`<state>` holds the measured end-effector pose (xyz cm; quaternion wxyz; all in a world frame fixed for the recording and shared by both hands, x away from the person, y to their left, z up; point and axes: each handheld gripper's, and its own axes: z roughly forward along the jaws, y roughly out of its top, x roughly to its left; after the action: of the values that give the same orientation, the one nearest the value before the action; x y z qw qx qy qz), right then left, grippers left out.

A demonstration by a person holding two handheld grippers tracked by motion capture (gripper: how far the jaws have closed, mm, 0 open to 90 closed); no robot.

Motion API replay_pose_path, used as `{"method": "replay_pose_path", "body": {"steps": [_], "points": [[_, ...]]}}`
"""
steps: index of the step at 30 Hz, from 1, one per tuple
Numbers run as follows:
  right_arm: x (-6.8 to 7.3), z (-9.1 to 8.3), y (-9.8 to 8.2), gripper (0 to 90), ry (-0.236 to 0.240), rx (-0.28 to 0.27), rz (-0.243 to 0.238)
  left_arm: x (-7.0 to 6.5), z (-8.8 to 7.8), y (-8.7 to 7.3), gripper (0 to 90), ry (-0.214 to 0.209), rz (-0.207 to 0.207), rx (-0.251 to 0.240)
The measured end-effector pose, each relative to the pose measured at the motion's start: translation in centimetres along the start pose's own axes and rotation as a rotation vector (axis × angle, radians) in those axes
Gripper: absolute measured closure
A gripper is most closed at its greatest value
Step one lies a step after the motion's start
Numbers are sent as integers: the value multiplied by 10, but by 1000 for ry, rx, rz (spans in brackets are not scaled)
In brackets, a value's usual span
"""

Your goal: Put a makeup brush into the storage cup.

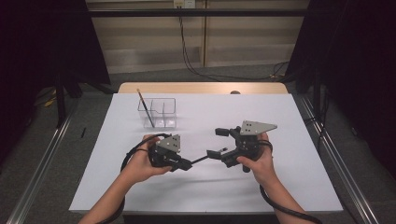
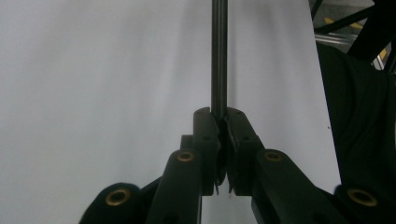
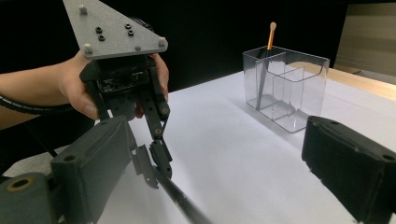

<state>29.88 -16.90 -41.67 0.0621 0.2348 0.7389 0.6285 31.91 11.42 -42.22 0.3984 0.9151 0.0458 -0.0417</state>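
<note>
Here the left tongs [image 1: 186,164] are clamped on one end of a thin dark brush [image 1: 201,159], which stretches across to the gap between the wide-open right tongs [image 1: 218,142], above the table [image 1: 280,182].

Left gripper [image 2: 223,123]: jaws are pressing together on a thin rod, pads closing on its near end.
Dark rod [image 2: 219,56]: is running straight up from the jaws to the frame's top edge.
White table surface [image 2: 93,84]: is lying beneath.
Black cloth [image 2: 359,107]: is hanging at right.
</note>
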Motion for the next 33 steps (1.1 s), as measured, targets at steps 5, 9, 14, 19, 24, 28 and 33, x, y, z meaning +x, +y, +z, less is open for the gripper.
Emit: {"method": "replay_pose_path", "body": {"steps": [5,9,14,19,24,28,33], "points": [[0,0,0,71,2,-2,2,1,-3,-3,841,-5,-27,-68],[0,0,-1,71,-1,-7,7,1,-4,-5,841,-7,-41,-122],[0,2,-2,74,4,-14,5,2,-2,-7,841,-11,-63,-173],[0,3,-2,74,3,-21,11,3,-2,-8,841,-10,-87,-240],[0,3,-2,78,2,-26,8,3,1,-8,841,-13,-101,-279],[0,4,-2,83,4,-33,10,2,4,-6,841,-7,-108,-310],[0,4,-1,97,-1,-38,14,3,8,-4,841,0,-116,-343]]}}
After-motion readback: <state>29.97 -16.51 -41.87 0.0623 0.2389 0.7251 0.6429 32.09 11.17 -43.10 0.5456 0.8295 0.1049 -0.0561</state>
